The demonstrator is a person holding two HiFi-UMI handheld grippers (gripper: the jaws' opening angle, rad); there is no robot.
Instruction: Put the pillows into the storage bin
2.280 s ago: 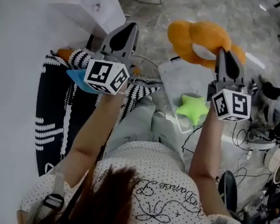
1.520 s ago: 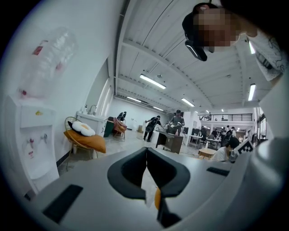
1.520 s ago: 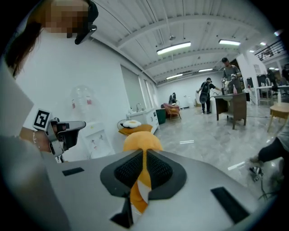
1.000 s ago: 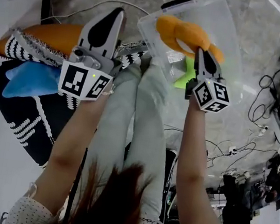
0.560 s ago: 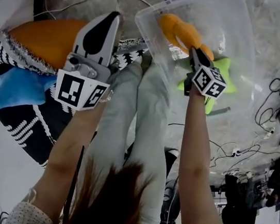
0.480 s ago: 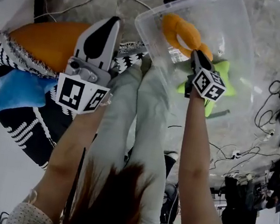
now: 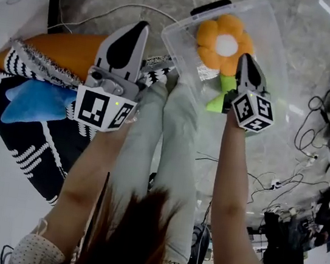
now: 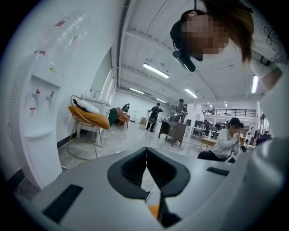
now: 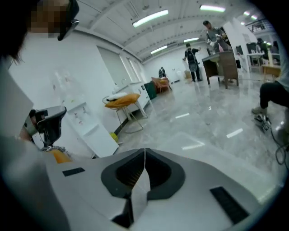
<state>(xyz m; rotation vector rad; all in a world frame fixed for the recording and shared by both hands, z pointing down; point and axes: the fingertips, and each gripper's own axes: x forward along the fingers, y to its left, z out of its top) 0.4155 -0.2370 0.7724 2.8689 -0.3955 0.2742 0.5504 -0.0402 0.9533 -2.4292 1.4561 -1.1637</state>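
The orange flower-shaped soft pillow [image 7: 226, 42] lies in the clear plastic storage bin [image 7: 271, 36] at the top middle, the left tool [image 7: 138, 29] and right tool [image 7: 248, 59] are both clenched on nothing, and the soft blue pillow [image 7: 34, 101] at the left is not in yet.

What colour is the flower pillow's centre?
White, ringed by orange petals on the flower pillow; the head view shows it best.

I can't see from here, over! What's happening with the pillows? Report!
Left gripper shut, empty. Right gripper just closed, empty. Flower pillow in storage bin; blue pillow waiting on blanket. Nothing in the way.
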